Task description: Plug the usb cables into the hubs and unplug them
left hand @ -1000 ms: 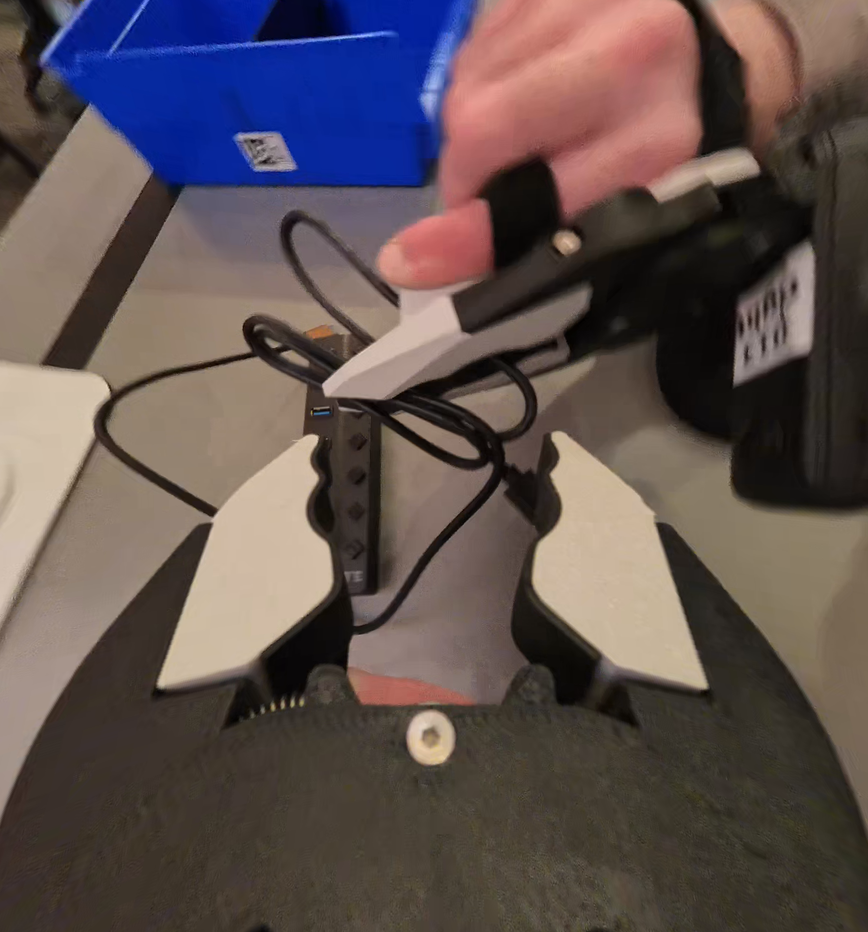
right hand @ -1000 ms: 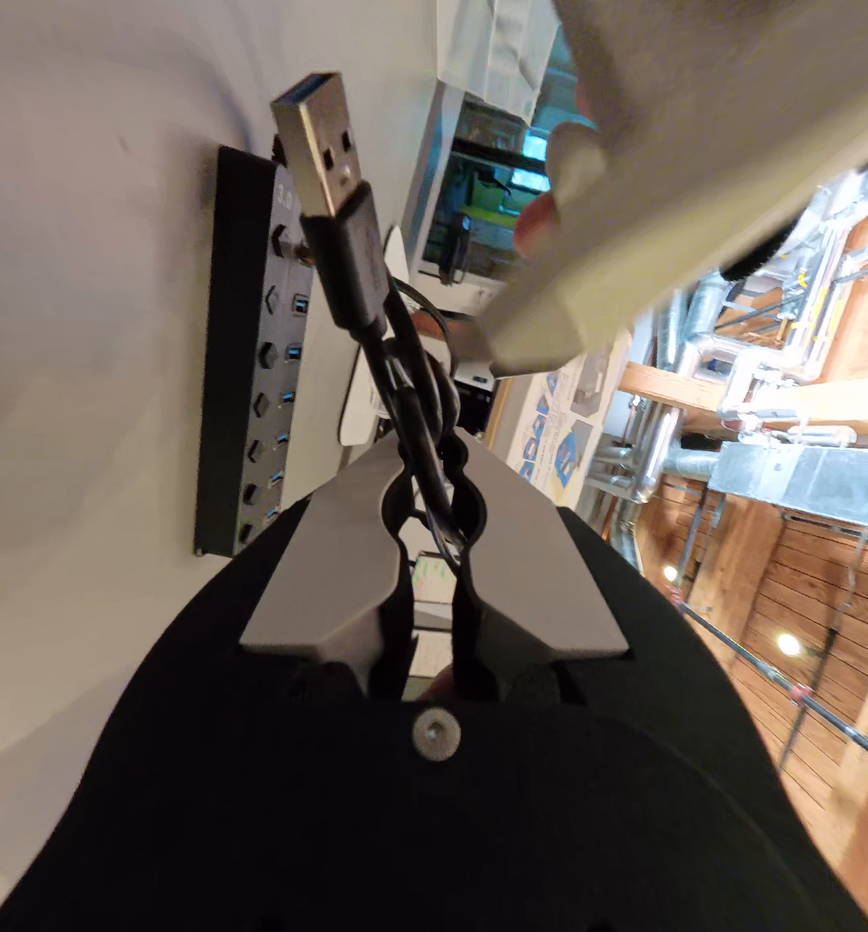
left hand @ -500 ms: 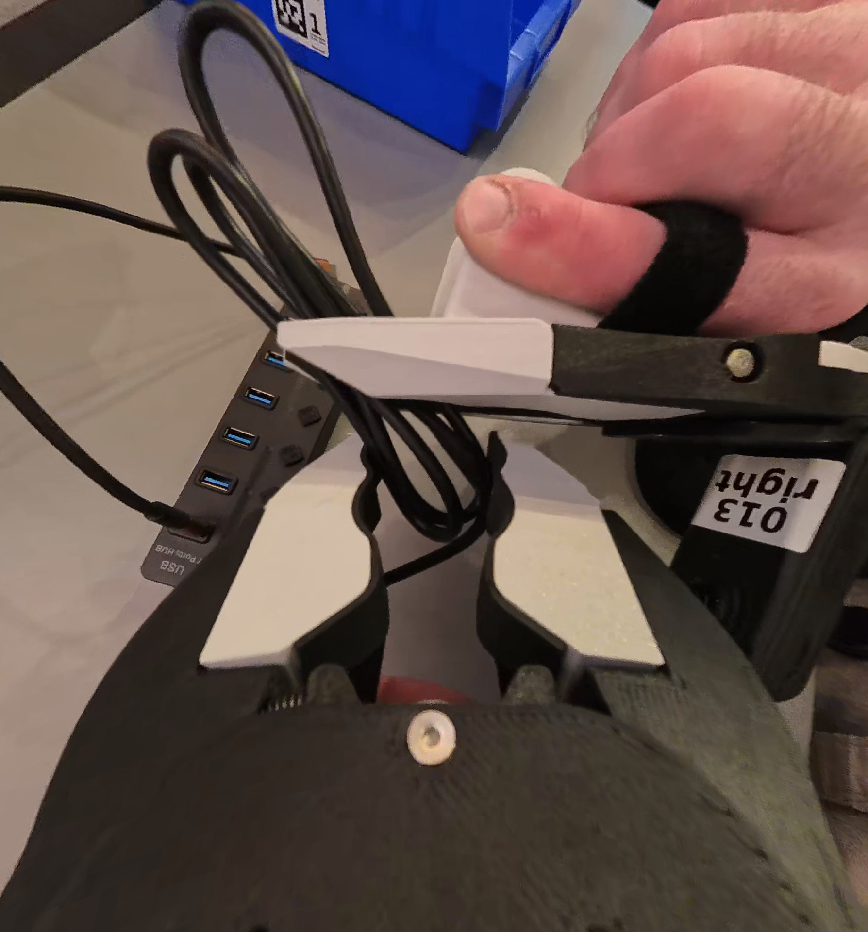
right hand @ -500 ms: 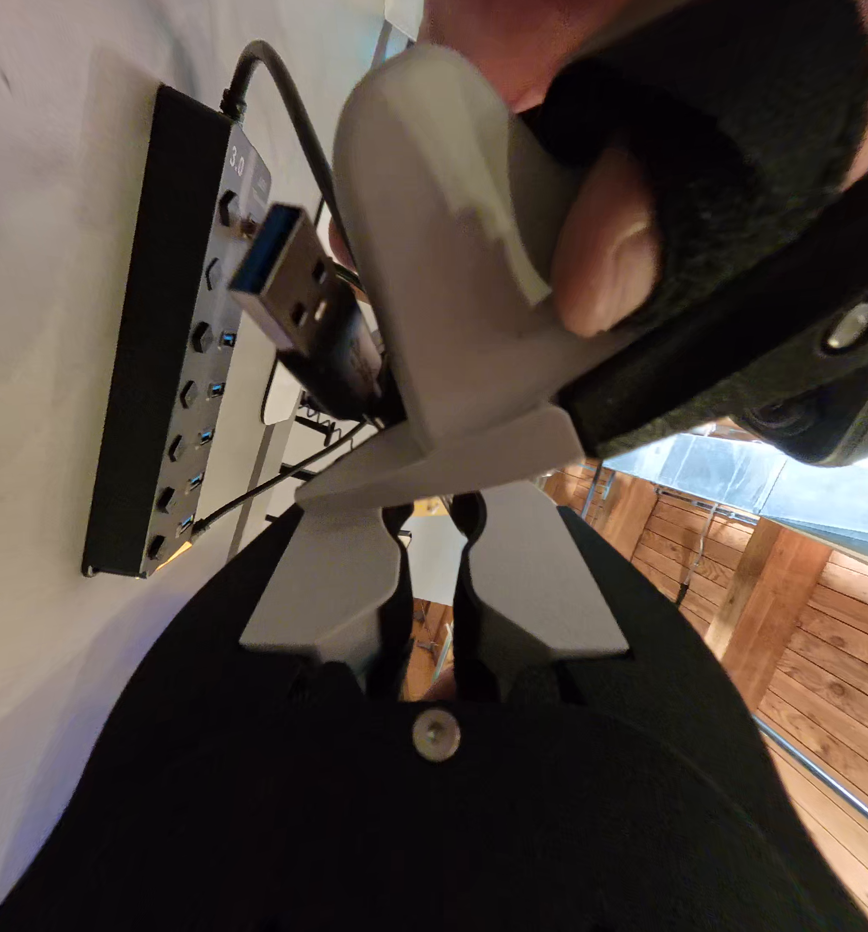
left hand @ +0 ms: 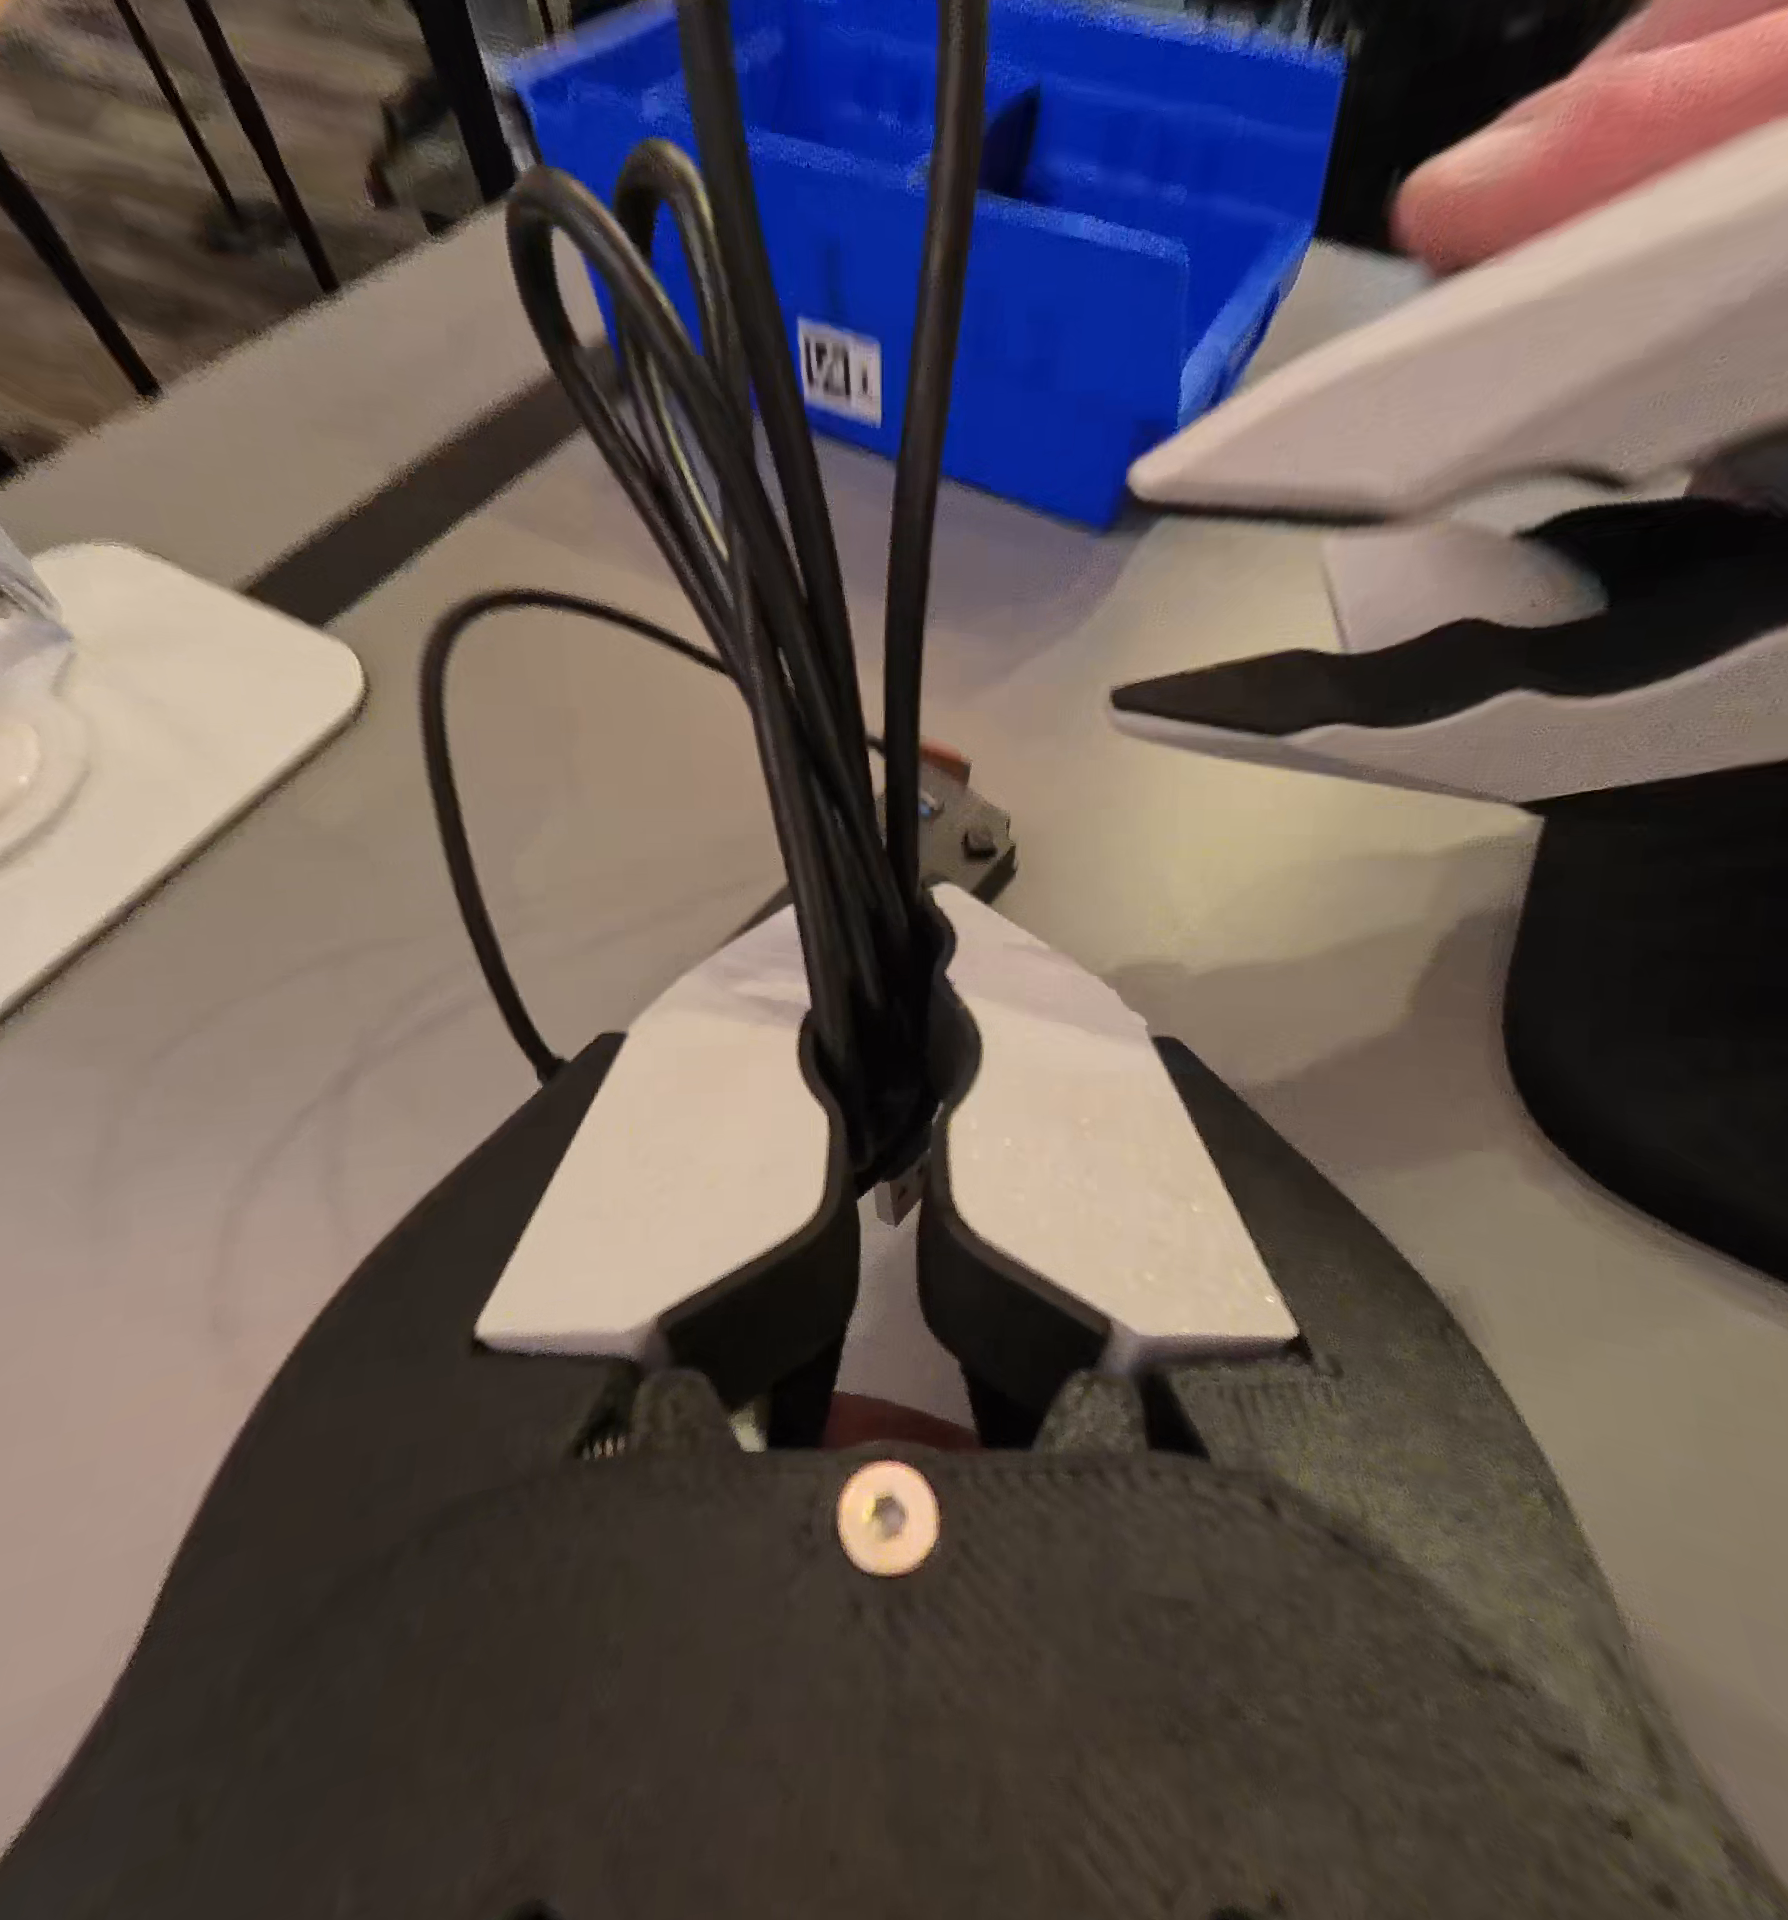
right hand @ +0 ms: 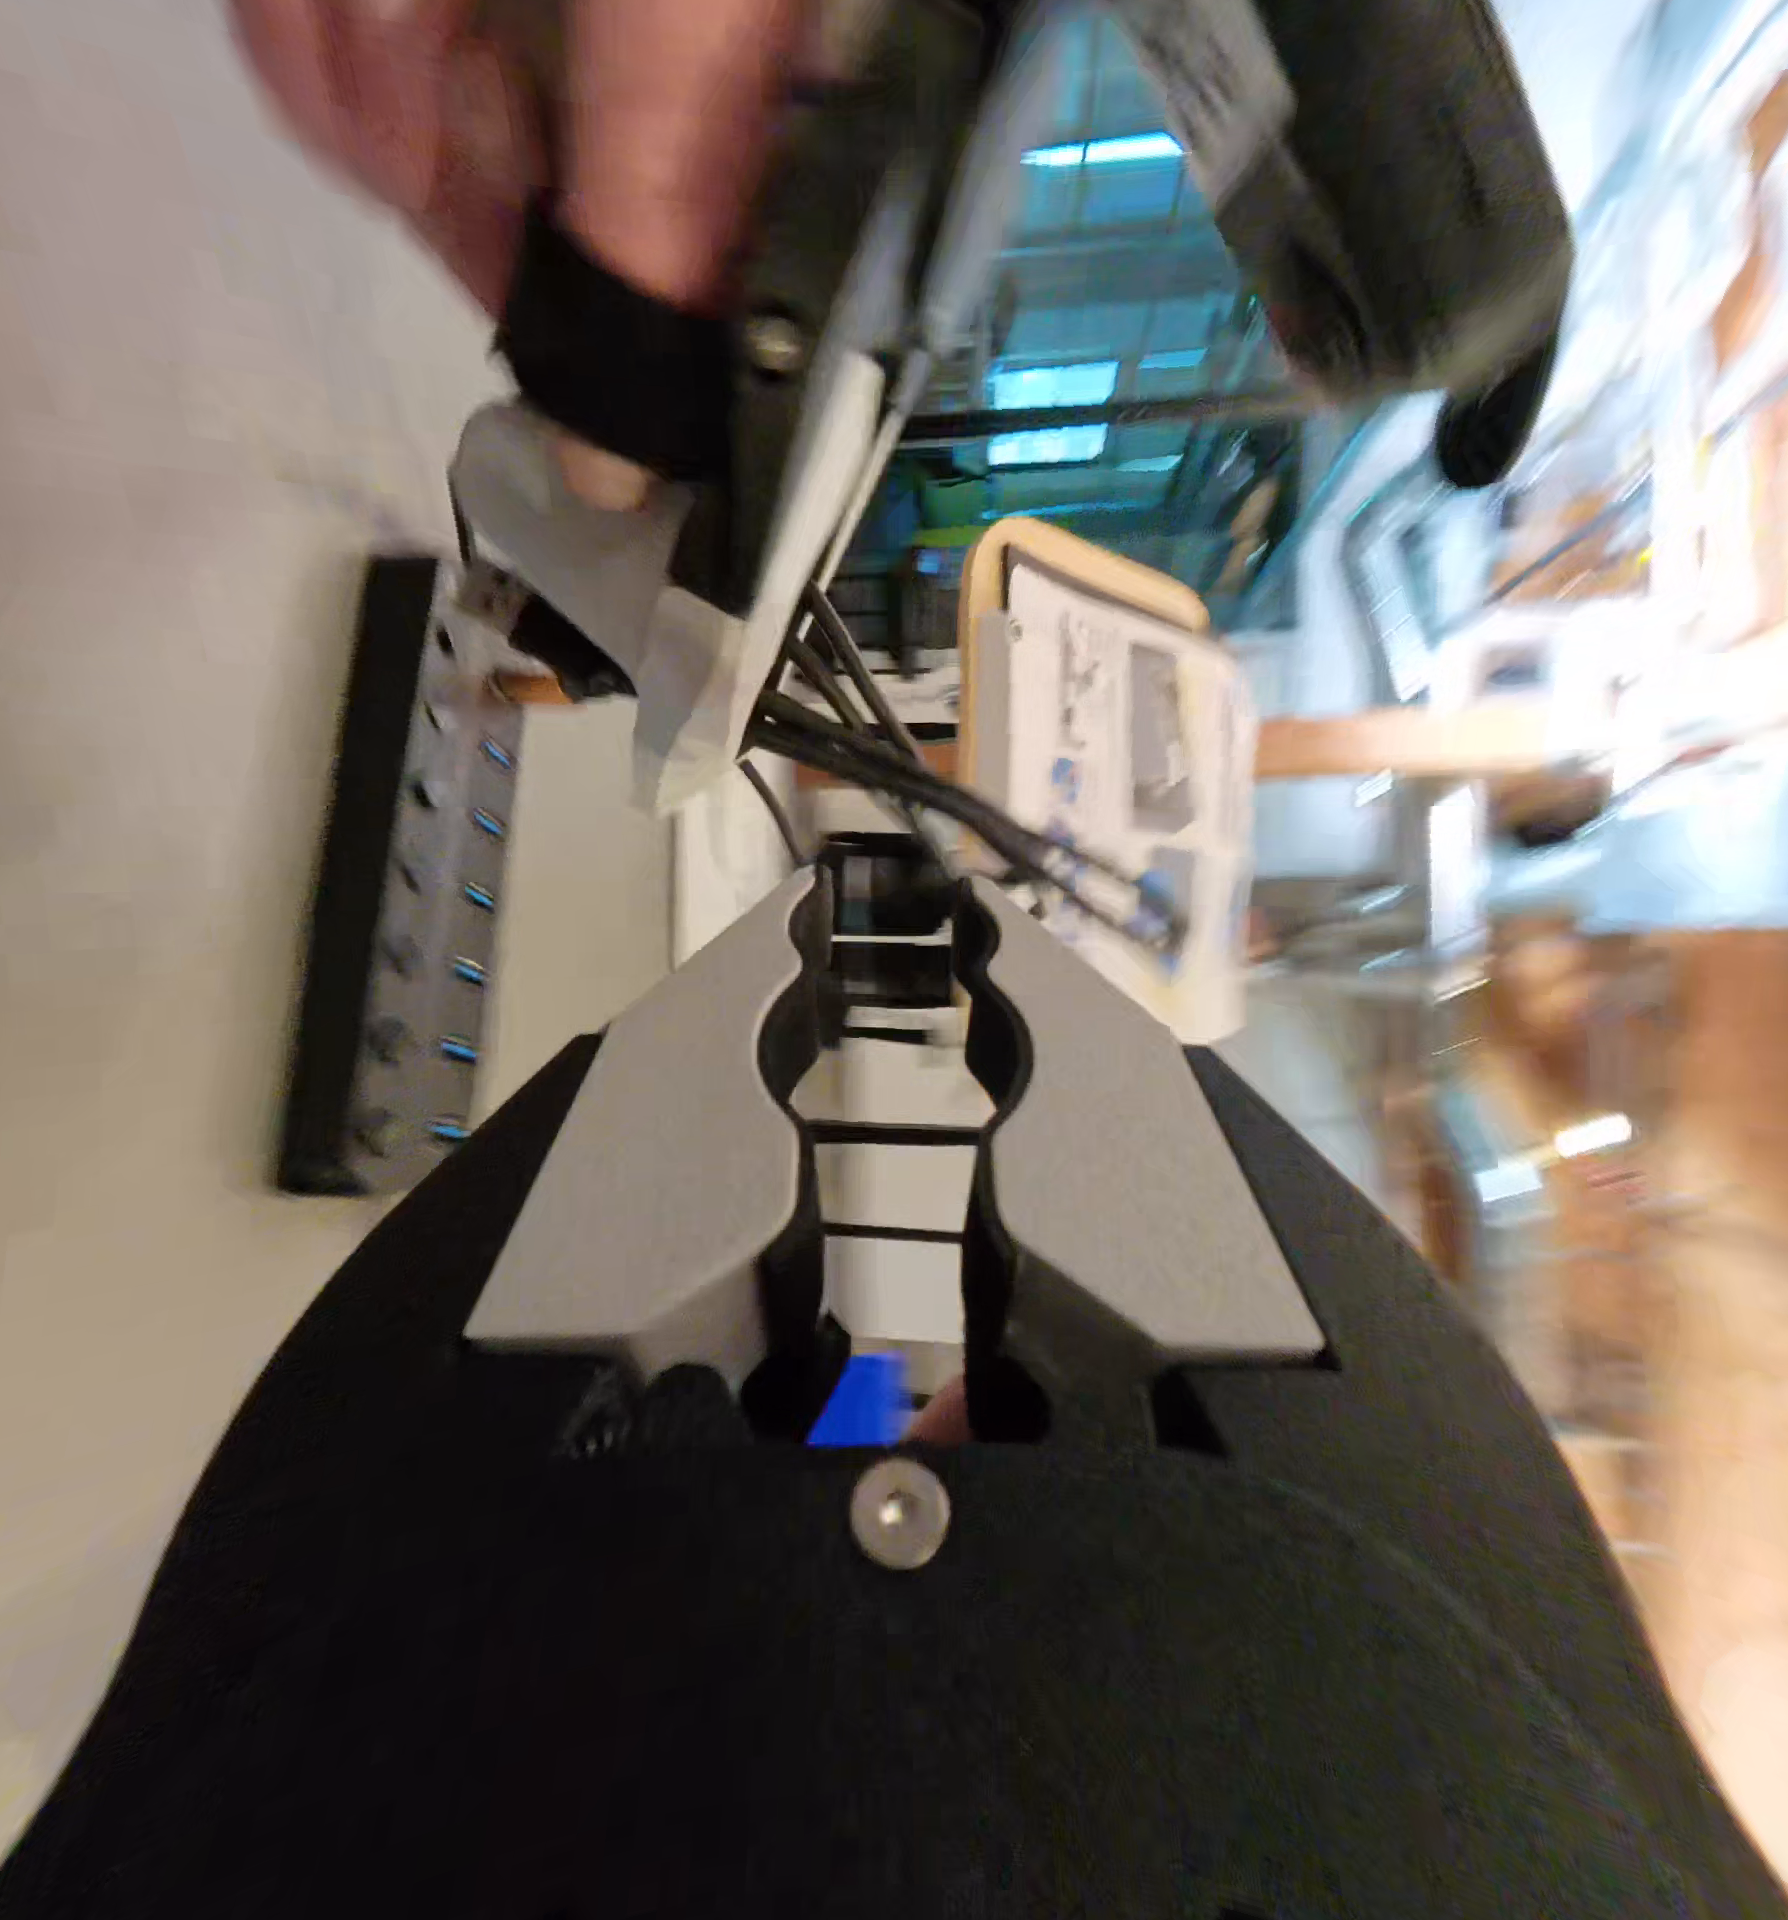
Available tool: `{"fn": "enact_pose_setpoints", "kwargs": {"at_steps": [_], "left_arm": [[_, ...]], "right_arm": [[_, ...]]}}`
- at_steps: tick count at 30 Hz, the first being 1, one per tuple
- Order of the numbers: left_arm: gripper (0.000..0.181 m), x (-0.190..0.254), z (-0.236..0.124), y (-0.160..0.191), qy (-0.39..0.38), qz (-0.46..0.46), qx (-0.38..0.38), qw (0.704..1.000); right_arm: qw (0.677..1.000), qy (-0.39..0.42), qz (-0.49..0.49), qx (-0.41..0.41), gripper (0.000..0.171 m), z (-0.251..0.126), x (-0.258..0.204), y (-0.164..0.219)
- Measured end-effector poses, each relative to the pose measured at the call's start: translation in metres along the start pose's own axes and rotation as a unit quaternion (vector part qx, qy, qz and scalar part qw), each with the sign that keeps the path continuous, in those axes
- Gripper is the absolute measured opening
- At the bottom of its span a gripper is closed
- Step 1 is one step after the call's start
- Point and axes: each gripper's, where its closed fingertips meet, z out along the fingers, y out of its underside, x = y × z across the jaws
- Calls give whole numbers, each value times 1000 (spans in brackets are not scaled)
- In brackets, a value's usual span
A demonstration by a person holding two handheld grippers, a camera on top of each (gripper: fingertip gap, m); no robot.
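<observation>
While the left tool (left hand: 885, 1049) is clamped on a bundle of looped black USB cable (left hand: 765, 582), a metal plug end (left hand: 898, 1195) is seen poking out between its fingers toward the camera. The cable loops rise from the grip, and one strand (left hand: 454, 790) trails down onto the table (left hand: 1181, 935). The table surface is pale grey and matte, with a dark seam running across it at the far left. A black USB hub (left hand: 973, 847) is partly hidden behind the bundle, lying flat on the table. A blue bin (left hand: 1025, 312) with a divider and a white sticker is set at the far edge. A white pad (left hand: 194, 707) carrying a clear glass object is noted at left. Dark railing bars are seen beyond the table.

The right tool (left hand: 1129, 592) is held parted and empty at the right of the left wrist view, a hand (left hand: 1617, 135) above it. In the right wrist view, heavily blurred, its fingers (right hand: 661, 1122) are apart with nothing between them; the hub (right hand: 391, 883) shows a row of blue ports. Wooden surfaces and bright windows are made out behind.
</observation>
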Motion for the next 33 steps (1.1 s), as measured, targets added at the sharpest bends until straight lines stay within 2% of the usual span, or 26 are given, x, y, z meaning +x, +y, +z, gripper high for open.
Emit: {"fn": "enact_pose_setpoints", "kwargs": {"at_steps": [1, 2, 3, 4, 6, 7, 8, 10, 13, 15, 17, 19, 21, 22, 23, 25, 26, 29, 33], "left_arm": [[8, 0, -4, -7, -2, 10, 29, 1000], [8, -2, -6, -11, -12, 11, 45, 999], [8, -2, -8, -14, -16, 13, 58, 998], [8, 0, -9, -17, -21, 22, 72, 997], [8, 3, -10, -18, -38, 47, 84, 995], [8, 7, -10, -18, -36, 56, 88, 994], [8, 10, -10, -18, -39, 65, 91, 993], [8, 13, -10, -18, -45, 73, 99, 991], [8, 20, -7, -14, -47, 93, 101, 989], [8, 29, -7, -15, -22, 93, 114, 989], [8, 37, -11, -19, 20, 84, 140, 986], [8, 42, -15, -21, 52, 76, 154, 984], [8, 48, -20, -23, 95, 60, 174, 978], [8, 52, -24, -25, 125, 50, 186, 973], [8, 55, -28, -26, 152, 39, 194, 968], [8, 59, -32, -28, 183, 29, 198, 963], [9, 62, -33, -27, 194, 32, 196, 961], [8, 62, -33, -25, 206, 29, 193, 959], [10, 58, -31, -23, 201, 31, 186, 961]], "right_arm": [[993, -29, 115, 8, 26, -2, 1, 0], [968, -68, 241, 19, 39, -2, 0, -2], [928, -104, 355, 33, 55, -1, -1, -4], [881, -122, 454, 53, 64, 2, 3, -5], [770, -140, 612, 110, 68, 8, 18, -6], [724, -154, 659, 132, 66, 11, 22, -7], [698, -163, 682, 148, 62, 14, 24, -9], [684, -181, 688, 162, 62, 22, 20, -19], [650, -211, 704, 193, 52, 27, 16, -39], [638, -208, 710, 216, 32, 28, 19, -42], [613, -222, 717, 248, 22, 23, 24, -47], [603, -236, 712, 270, 22, 18, 26, -52], [595, -259, 700, 299, 32, 10, 29, -59], [595, -266, 693, 307, 44, 7, 30, -61], [597, -271, 689, 310, 42, 5, 30, -61], [594, -282, 684, 317, 27, 4, 29, -62], [598, -286, 678, 318, 25, 4, 29, -64], [623, -283, 660, 310, 8, 4, 28, -66], [642, -272, 656, 288, 6, 8, 26, -65]]}}
